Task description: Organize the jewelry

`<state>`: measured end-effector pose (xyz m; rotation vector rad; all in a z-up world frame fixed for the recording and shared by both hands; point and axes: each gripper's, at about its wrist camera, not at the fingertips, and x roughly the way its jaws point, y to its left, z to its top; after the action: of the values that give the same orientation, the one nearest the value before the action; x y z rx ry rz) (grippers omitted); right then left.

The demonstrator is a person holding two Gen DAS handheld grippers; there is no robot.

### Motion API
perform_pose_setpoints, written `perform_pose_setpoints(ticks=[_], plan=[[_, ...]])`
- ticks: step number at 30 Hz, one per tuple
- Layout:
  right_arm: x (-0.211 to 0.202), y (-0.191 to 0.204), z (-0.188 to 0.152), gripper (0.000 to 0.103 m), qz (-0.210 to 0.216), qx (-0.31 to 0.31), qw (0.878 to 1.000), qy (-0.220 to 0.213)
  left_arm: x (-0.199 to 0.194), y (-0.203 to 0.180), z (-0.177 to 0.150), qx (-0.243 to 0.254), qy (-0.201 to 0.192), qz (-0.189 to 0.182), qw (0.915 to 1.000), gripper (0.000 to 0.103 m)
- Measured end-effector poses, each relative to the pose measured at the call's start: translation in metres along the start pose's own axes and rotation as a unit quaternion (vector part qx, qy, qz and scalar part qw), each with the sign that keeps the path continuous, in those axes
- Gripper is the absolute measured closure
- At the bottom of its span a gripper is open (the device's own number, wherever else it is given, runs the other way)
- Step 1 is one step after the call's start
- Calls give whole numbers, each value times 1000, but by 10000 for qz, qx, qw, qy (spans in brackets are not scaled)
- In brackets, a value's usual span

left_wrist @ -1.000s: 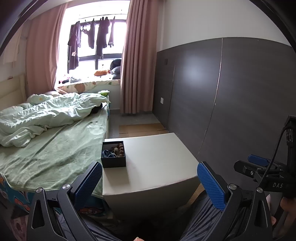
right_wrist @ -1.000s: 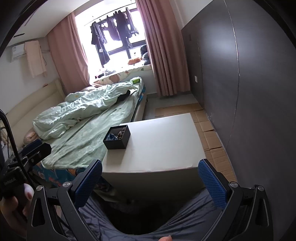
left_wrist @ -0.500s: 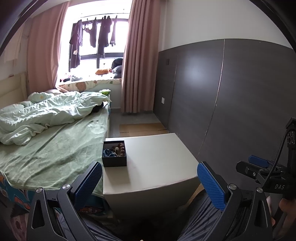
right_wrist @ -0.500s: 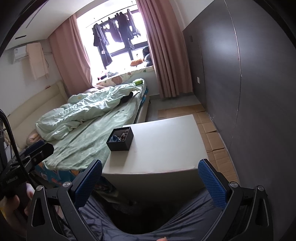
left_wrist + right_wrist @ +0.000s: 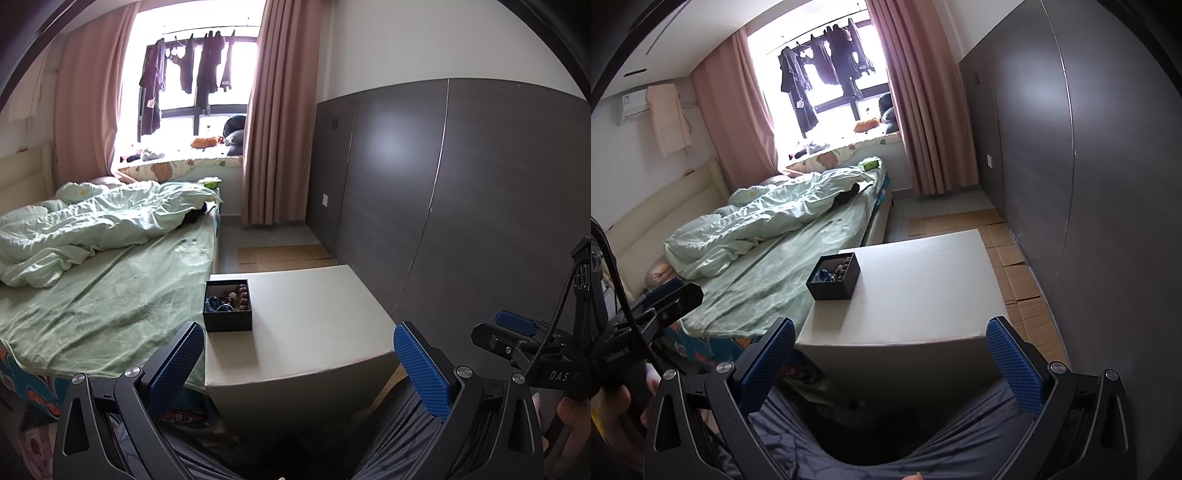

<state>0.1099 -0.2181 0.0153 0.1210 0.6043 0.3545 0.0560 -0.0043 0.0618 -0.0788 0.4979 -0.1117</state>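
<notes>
A small black open box [image 5: 228, 306] full of beads and tangled jewelry sits at the left edge of a white table [image 5: 314, 325]; the right wrist view shows the same box [image 5: 834, 276] on the table [image 5: 916, 291]. My left gripper [image 5: 299, 358] is open and empty, held back from the table's near edge. My right gripper [image 5: 890, 360] is also open and empty, in front of the table. Each gripper shows at the edge of the other's view, held by a hand.
A bed with green sheets and a rumpled quilt [image 5: 92, 258] runs along the table's left side. A dark grey wall panel [image 5: 461, 203] stands on the right. Flattened cardboard [image 5: 1015, 266] covers the floor. The person's grey-trousered legs [image 5: 879, 443] lie below the grippers.
Both cameras have tilted or risen slightly, so the table and box sit a little lower and closer in view. Both grippers have stayed open.
</notes>
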Motion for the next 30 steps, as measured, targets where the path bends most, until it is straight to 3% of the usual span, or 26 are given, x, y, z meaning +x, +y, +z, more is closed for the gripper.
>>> perform_pose_setpoints(ticks=[30], plan=[[-1, 0, 0, 0, 16, 10, 10000, 18, 0, -6, 0, -4, 50, -120, 9999, 0]])
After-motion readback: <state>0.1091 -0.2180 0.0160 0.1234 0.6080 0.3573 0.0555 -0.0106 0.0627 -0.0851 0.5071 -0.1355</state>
